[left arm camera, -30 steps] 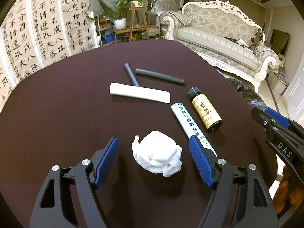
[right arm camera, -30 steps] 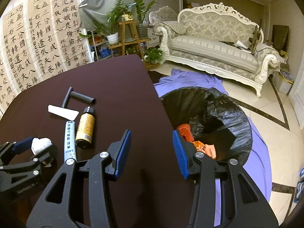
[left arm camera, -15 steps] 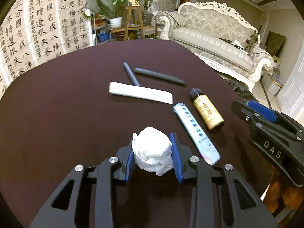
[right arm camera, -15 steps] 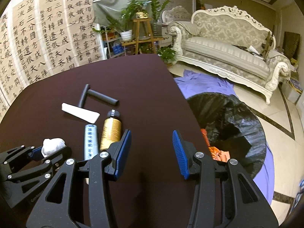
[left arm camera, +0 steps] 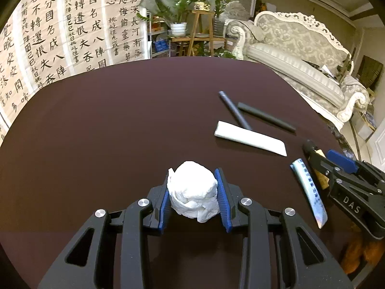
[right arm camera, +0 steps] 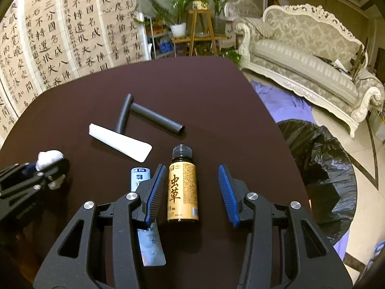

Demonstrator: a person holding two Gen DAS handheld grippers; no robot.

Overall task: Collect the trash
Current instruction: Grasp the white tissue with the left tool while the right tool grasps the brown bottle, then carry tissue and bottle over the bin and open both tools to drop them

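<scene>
My left gripper (left arm camera: 192, 192) is shut on a crumpled white tissue ball (left arm camera: 192, 190), held between its blue pads just above the dark table (left arm camera: 96, 132); the ball also shows in the right wrist view (right arm camera: 49, 157). My right gripper (right arm camera: 192, 187) is open and straddles a small amber bottle (right arm camera: 182, 190) with a black cap lying on the table. A blue-and-white tube (right arm camera: 149, 243) lies under its left finger. A white flat wrapper (right arm camera: 120, 142) and two dark grey tubes (right arm camera: 154, 119) lie farther back.
A bin lined with a black bag (right arm camera: 320, 168) stands off the table's right edge on a purple sheet (right arm camera: 284, 101). A sofa (right arm camera: 308, 55) and plant stand (right arm camera: 199, 24) are beyond. Calligraphy sheets (right arm camera: 60, 31) hang at left.
My left gripper closed on the tissue ball and swung left with it. My right gripper moved left over the table from the bin and now brackets the amber bottle.
</scene>
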